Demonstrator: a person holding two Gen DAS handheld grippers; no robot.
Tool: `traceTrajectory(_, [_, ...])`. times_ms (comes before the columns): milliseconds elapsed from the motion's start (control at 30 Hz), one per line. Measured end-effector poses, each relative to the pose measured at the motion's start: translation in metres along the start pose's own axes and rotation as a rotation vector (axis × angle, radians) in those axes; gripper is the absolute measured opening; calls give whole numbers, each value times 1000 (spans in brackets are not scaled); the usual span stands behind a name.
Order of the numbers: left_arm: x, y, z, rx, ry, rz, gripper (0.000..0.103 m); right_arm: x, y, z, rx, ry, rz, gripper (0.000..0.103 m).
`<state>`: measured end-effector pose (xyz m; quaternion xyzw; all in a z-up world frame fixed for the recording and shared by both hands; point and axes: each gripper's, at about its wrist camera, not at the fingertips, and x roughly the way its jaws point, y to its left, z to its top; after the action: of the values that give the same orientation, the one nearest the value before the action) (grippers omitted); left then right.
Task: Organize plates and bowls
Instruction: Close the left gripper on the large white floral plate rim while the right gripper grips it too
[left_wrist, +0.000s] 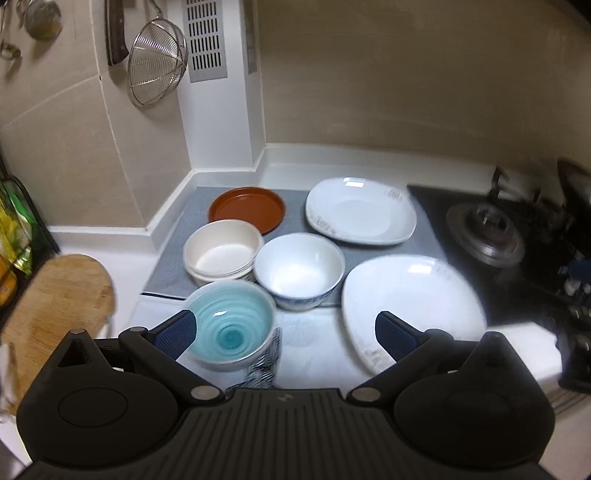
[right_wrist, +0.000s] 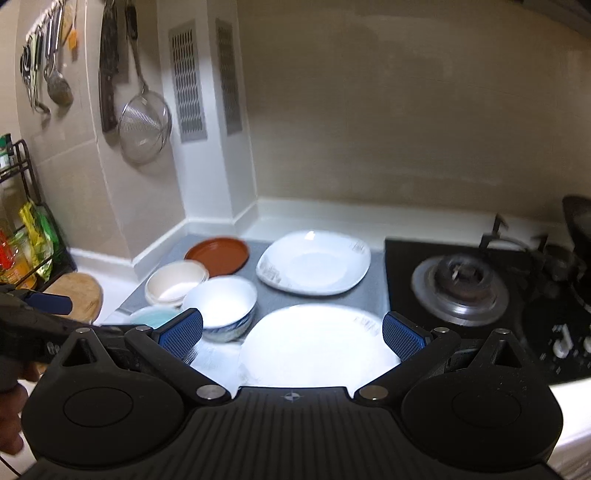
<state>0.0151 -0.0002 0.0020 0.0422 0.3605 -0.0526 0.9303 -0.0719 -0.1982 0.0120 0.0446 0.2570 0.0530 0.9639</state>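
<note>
Both spread wide, gripping nothing: left gripper (left_wrist: 284, 334) above the teal bowl (left_wrist: 231, 325), right gripper (right_wrist: 291, 334) over the near white plate (right_wrist: 314, 343), both dishes at the worktop's front edge. Best pinched at one rim and lifted level, slowly.

A home kitchen: a gas burner (right_wrist: 460, 286) on a black hob sits at three o'clock on the white desk (left_wrist: 310, 347), while a wire strainer (right_wrist: 144, 127), ladles and a cleaver (right_wrist: 108, 92) hang on the tiled wall at ten o'clock.

Each black ribbed tool (left_wrist: 285, 334) (right_wrist: 292, 334) has blue textured pads (right_wrist: 183, 331) and silver screws.
</note>
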Motion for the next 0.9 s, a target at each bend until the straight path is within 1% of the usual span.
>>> traceTrajectory(67, [4,-3,5,-27,4,-39,103,-2,-14,-1,-3,-8,-13,103])
traceTrajectory(133, [8,-10,5,-24,10,-53,103,-1,-30,-4,16,4,-23,103])
traceTrajectory(233, [19,-23,3,15,39,-55,103,6,-52,-13,60,40,-31,103])
traceTrajectory(367, [38,-36,-4,69,91,-95,103,22,-69,-25,84,90,-35,103])
traceTrajectory(467, [60,-44,-7,130,127,-123,103,42,-77,-29,98,136,-34,103])
traceTrajectory(567, [85,-46,-9,164,163,-184,103,64,-87,-32,153,185,-39,103])
traceTrajectory(667, [109,-46,-11,152,183,-278,103,86,-95,-32,213,243,-78,103])
traceTrajectory(767, [131,-47,-11,137,215,-359,103,104,-100,-33,214,293,-102,103])
traceTrajectory(833, [145,-50,-12,133,239,-391,103,113,-102,-36,201,314,-138,103])
traceTrajectory(900, [156,-49,-13,116,268,-405,103,121,-105,-40,210,337,-156,103])
